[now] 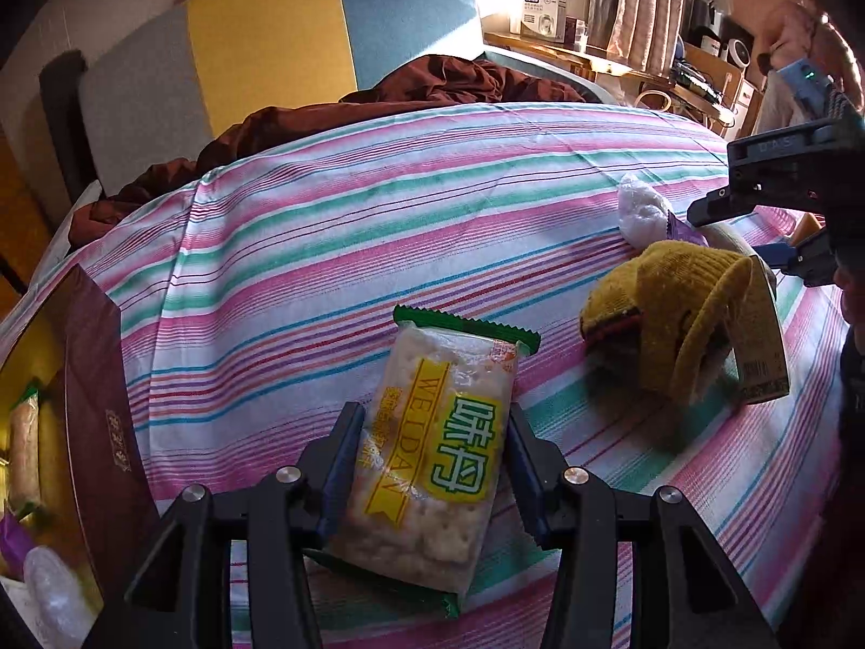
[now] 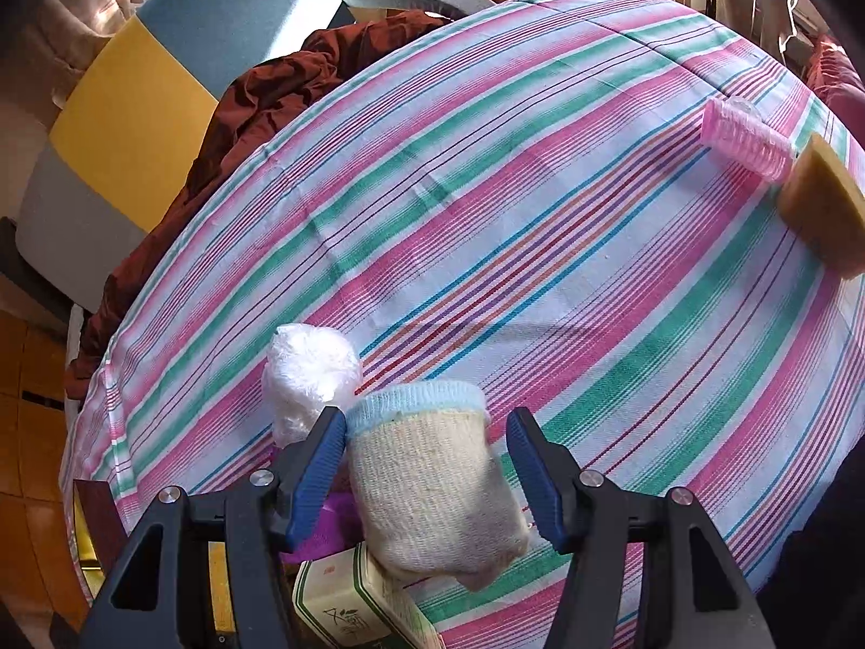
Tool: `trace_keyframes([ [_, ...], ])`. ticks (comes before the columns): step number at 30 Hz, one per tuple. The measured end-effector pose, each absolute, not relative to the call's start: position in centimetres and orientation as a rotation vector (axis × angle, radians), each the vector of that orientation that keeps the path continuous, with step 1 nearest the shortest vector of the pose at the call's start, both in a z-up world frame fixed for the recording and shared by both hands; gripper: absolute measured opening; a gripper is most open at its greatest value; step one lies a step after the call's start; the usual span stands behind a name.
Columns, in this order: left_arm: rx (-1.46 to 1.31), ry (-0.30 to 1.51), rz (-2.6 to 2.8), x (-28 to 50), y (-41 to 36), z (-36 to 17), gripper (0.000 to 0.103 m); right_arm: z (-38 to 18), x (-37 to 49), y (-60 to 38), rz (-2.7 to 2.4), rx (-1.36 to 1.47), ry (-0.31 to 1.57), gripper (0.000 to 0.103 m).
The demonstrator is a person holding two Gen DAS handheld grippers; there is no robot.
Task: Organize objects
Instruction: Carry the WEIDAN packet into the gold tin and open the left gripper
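Striped sheet [image 1: 432,205] covered the bed in both views, brown blanket [image 1: 459,81] bunched at its far edge. Left wrist view only: maroon box [image 1: 102,405] at the sheet's left edge, yellow knit glove [image 1: 676,319] draped over a small carton [image 1: 762,357], and the cracker packet [image 1: 432,465] clamped between the left gripper [image 1: 432,481] pads. Right wrist view only: pink hair roller [image 2: 749,143] and tan sponge [image 2: 824,211] far right, just beside each other. White sock [image 2: 432,487] sat between the right gripper [image 2: 427,476] pads; left pad touching, right pad apart from it. White plastic bundle [image 2: 308,373] just beside the sock; green-white carton [image 2: 351,600] below it.
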State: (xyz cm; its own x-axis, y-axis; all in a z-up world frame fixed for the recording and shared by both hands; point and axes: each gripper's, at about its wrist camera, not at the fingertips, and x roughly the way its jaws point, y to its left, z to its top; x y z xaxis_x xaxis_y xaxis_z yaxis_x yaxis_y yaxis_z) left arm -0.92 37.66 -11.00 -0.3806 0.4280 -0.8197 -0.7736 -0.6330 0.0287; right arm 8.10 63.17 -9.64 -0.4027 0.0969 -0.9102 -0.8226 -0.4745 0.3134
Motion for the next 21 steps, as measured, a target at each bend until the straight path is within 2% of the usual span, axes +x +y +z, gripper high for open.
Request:
trace_keyframes([
  [7,-1.038,0.514,2.068,-1.0,37.4,-11.3,0.052,-10.5,7.1,62.4,1.941,-1.270,1.019,0.064],
  [12,-1.017,0.500,2.079,-0.7,37.2,-11.4,0.052,-10.4,6.6,61.8,1.961,-1.294,0.938,0.056],
  [21,-1.028,0.488,2.084,-0.8,36.8,-11.3,0.050,-8.8,7.8,62.8,1.952,-1.140,0.887,0.055],
])
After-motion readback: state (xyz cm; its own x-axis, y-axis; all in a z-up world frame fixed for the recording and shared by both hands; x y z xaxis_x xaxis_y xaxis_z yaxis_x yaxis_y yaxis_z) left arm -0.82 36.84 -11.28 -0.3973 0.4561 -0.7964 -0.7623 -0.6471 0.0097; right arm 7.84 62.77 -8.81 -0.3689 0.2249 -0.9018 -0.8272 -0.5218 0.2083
